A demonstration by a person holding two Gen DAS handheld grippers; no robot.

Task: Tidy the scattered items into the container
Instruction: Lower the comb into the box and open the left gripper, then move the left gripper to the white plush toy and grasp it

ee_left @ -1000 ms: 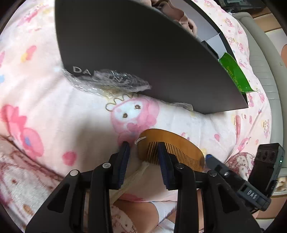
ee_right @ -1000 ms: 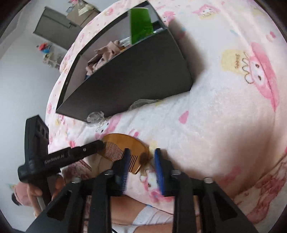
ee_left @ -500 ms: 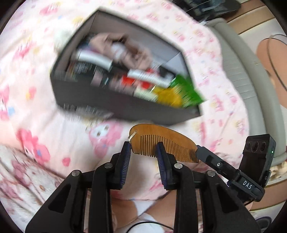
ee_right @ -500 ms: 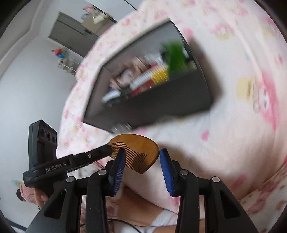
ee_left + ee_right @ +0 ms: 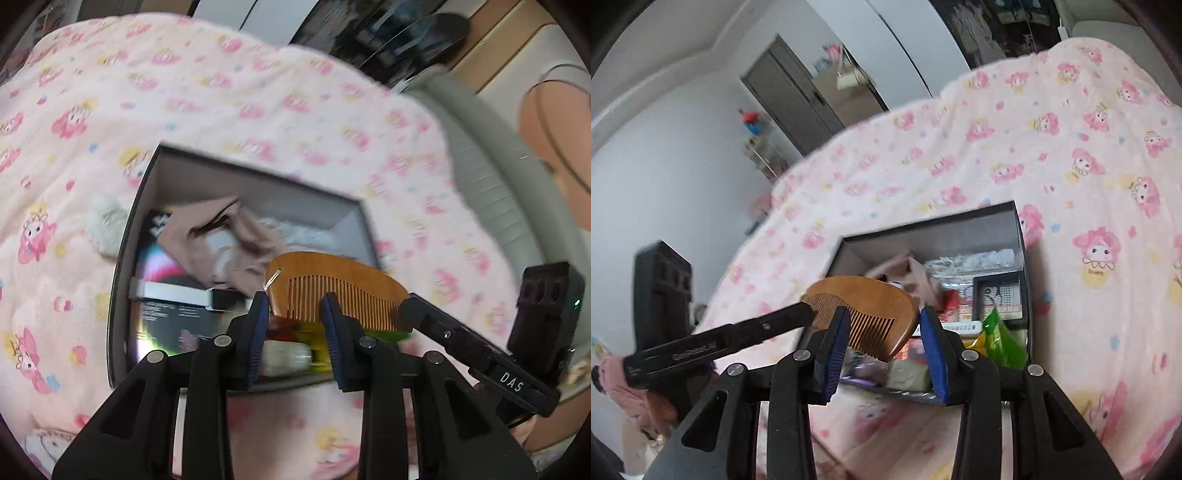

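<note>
Wooden comb was aloft above near edge of dark box, which sat on pink cartoon-print blanket. Left gripper and right gripper each had one comb end between blue pads, jaws partly apart; pressing grasp could not be told for either. Box held beige cloth and green packet.
</note>
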